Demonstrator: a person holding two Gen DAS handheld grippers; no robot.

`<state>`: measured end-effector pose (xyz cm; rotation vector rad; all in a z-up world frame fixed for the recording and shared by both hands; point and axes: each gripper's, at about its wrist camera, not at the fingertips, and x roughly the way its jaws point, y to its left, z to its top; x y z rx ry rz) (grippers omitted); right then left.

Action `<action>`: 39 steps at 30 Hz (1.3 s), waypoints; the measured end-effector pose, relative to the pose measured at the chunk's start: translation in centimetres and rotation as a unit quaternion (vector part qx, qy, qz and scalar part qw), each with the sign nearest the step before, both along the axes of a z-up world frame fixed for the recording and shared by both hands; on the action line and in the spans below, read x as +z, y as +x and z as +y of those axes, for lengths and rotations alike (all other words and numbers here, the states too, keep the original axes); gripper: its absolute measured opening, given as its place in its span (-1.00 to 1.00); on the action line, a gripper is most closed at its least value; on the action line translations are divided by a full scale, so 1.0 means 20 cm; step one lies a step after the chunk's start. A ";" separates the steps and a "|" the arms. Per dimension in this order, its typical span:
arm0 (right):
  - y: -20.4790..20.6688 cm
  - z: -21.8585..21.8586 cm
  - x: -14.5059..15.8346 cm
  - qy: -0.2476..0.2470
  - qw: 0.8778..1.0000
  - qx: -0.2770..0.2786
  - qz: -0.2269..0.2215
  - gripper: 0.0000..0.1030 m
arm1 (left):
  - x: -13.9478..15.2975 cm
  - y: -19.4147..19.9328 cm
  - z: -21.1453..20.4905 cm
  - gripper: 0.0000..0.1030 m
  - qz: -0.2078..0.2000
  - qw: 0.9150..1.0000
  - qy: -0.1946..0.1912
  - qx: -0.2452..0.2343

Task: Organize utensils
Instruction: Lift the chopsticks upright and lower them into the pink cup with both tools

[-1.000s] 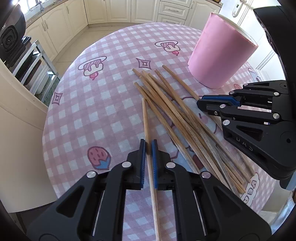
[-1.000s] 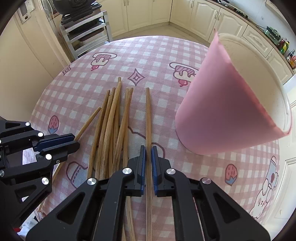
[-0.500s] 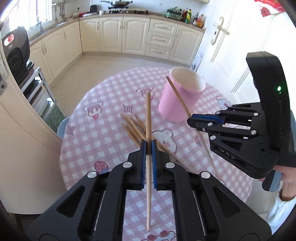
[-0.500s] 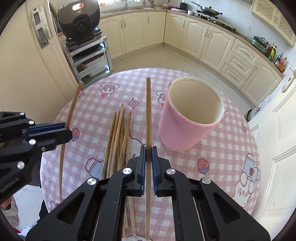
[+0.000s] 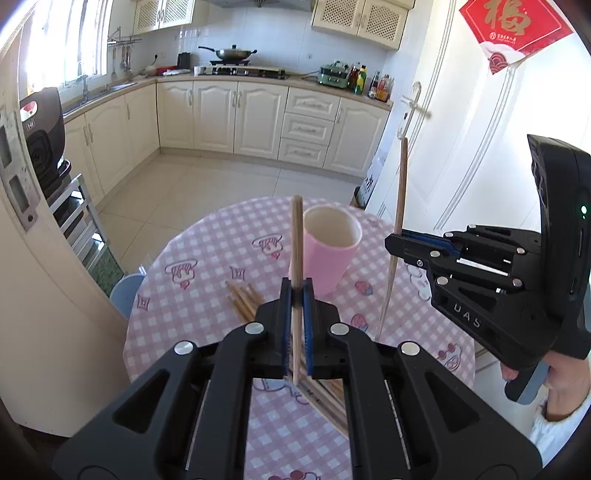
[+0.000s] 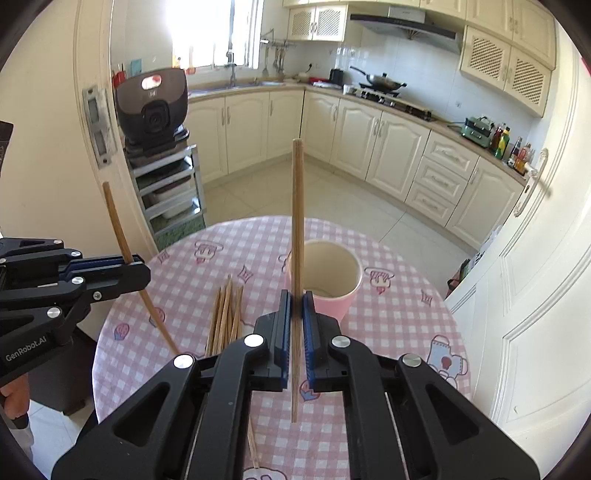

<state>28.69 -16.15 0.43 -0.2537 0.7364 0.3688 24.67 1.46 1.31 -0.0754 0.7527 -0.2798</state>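
Left gripper (image 5: 295, 295) jaws are clamped tight on one chopstick (image 5: 296, 236), right gripper (image 6: 294, 306) likewise on another chopstick (image 6: 297, 206). Both sticks hang above the worktop (image 6: 399, 325), near the pink cup (image 6: 325, 280); remaining chopsticks (image 6: 225, 314) lie beside it.

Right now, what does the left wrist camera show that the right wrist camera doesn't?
Only the left wrist view shows the red paper decoration on the white door and a blue stool beside the table. Only the right wrist view shows the range hood above the stove. Both show the pink cup, the pile of chopsticks on the checked tablecloth, and the left gripper and right gripper, each shut on one chopstick.
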 end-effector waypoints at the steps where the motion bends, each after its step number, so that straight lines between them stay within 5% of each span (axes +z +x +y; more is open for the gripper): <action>1: -0.01 -0.01 0.03 0.002 1.000 -0.002 -0.007 -0.90 | 0.02 0.01 -0.01 -0.88 -0.006 1.000 0.001 -0.002; 20: 0.07 -0.14 0.34 0.082 0.984 -0.056 -0.146 -0.90 | 0.41 0.30 -0.21 -0.88 -0.095 0.995 -0.042 0.006; 30: 0.15 -0.16 0.35 0.102 0.981 -0.046 -0.156 -0.90 | 0.42 0.34 -0.20 -0.88 -0.140 0.988 -0.066 0.025; 39: 0.20 -0.18 0.29 0.109 0.984 -0.045 -0.130 -0.90 | 0.25 0.44 -0.25 -0.88 -0.100 0.994 -0.033 0.022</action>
